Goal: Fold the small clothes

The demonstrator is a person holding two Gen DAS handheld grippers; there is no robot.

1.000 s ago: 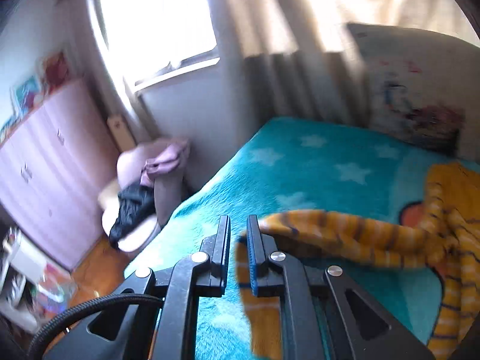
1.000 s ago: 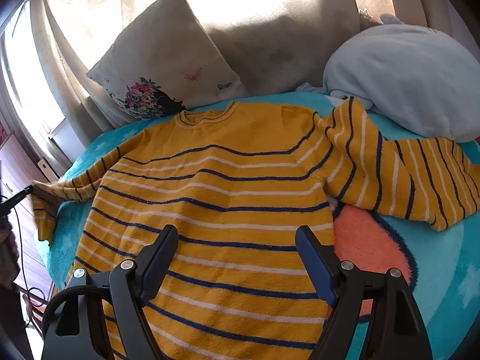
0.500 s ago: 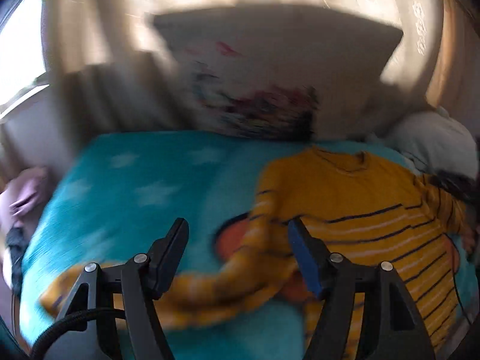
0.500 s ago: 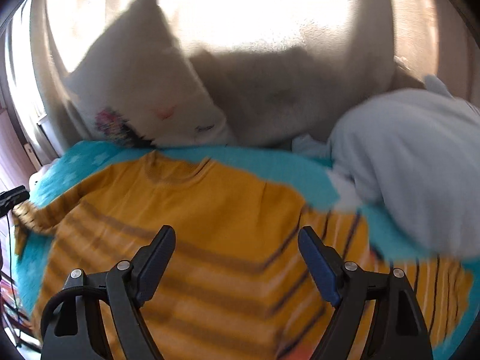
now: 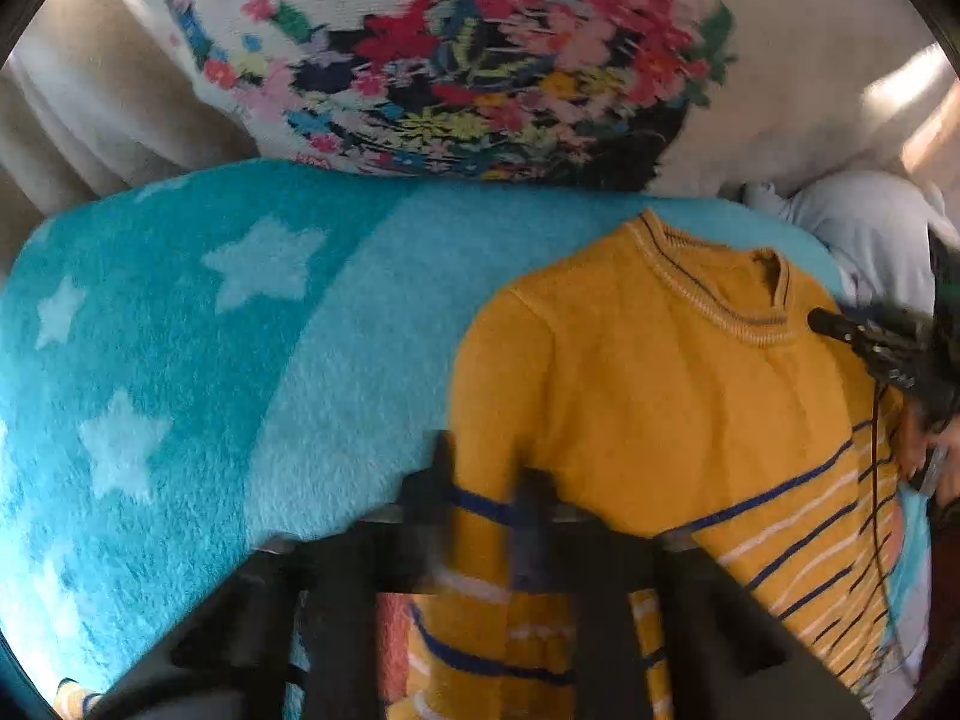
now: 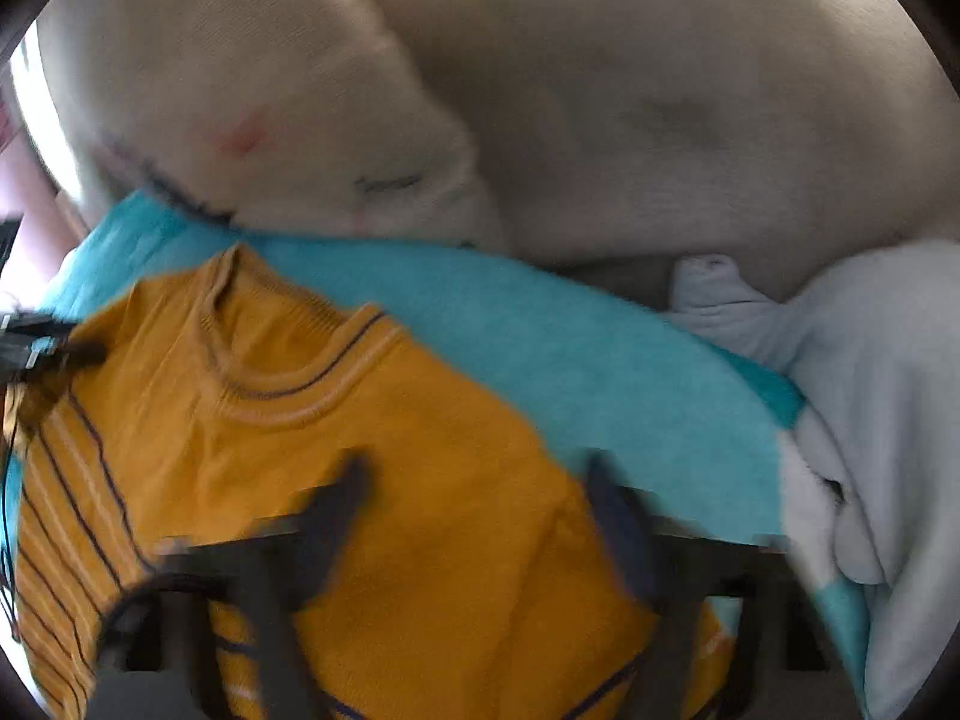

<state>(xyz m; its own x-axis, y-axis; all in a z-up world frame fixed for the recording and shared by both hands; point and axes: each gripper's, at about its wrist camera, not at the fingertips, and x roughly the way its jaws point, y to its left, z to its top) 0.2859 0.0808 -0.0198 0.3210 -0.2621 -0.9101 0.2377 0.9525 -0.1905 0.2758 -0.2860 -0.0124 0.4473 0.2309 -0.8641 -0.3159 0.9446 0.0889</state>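
Two grippers work the yellow striped sweater (image 5: 648, 396), which lies flat on the teal blanket (image 5: 240, 360), long axis running near to far, collar far. Our left gripper (image 5: 486, 480) straddles the near left shoulder where the sleeve begins, fingers narrowly parted; whether it pinches the knit, we cannot tell through blur. Our right gripper (image 6: 480, 498) hangs wide open over the right shoulder. Beyond stands the floral pillow (image 5: 480, 60).

No readable text, label or number anywhere.
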